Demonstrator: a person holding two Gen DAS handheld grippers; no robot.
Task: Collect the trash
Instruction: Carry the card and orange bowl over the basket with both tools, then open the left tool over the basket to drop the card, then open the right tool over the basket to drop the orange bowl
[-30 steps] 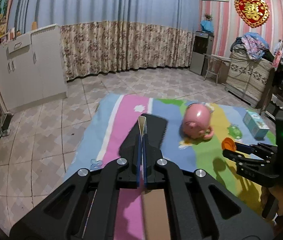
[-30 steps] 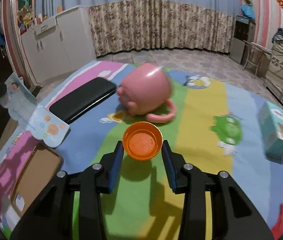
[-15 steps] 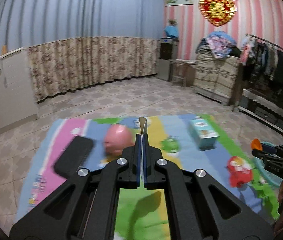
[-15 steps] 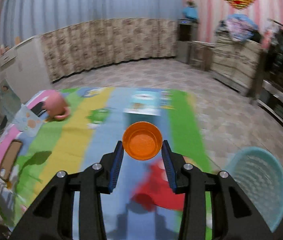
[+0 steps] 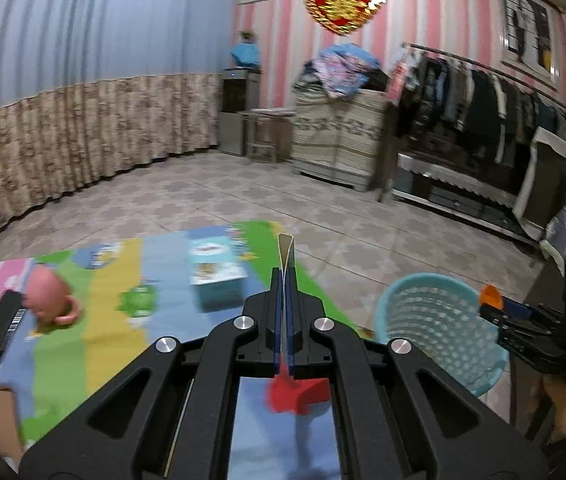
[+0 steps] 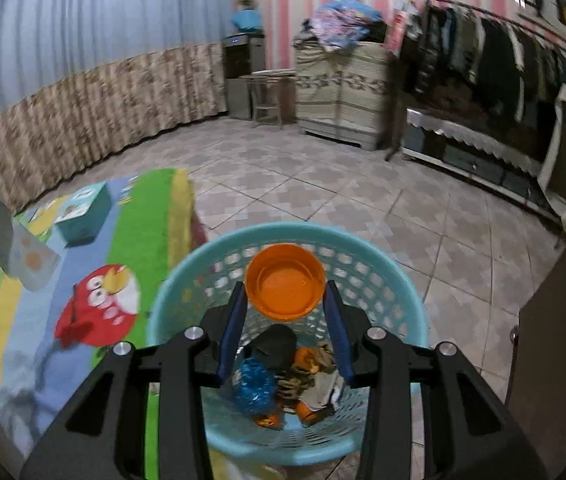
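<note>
Right gripper (image 6: 285, 304) held an orange cap (image 6: 285, 281) pinched between its blue pads, poised directly over the open mouth of the teal basket (image 6: 399, 270). That basket stood on the tiled floor (image 6: 323, 184) just off the mat's (image 6: 151, 216) right edge, and some rubbish already lay in its bottom: a blue wad, a dark piece and orange scraps. Left gripper (image 5: 285, 280) was clamped on a thin card (image 5: 285, 246), seen edge-on and standing up between the fingers; it hung above the mat's right edge, short of the basket.

Judging by this, the step in hand was the drop-off of the cap. The next move would call only for spreading the right fingers so the cap falls inside the rim. After that the left gripper would need to travel right until the card sits over the basket before letting go.

On the mat there remained a teal box (image 5: 217, 276), a pink cup (image 5: 49, 294) on its side and a black case (image 5: 3, 326) near the left edge.
</note>
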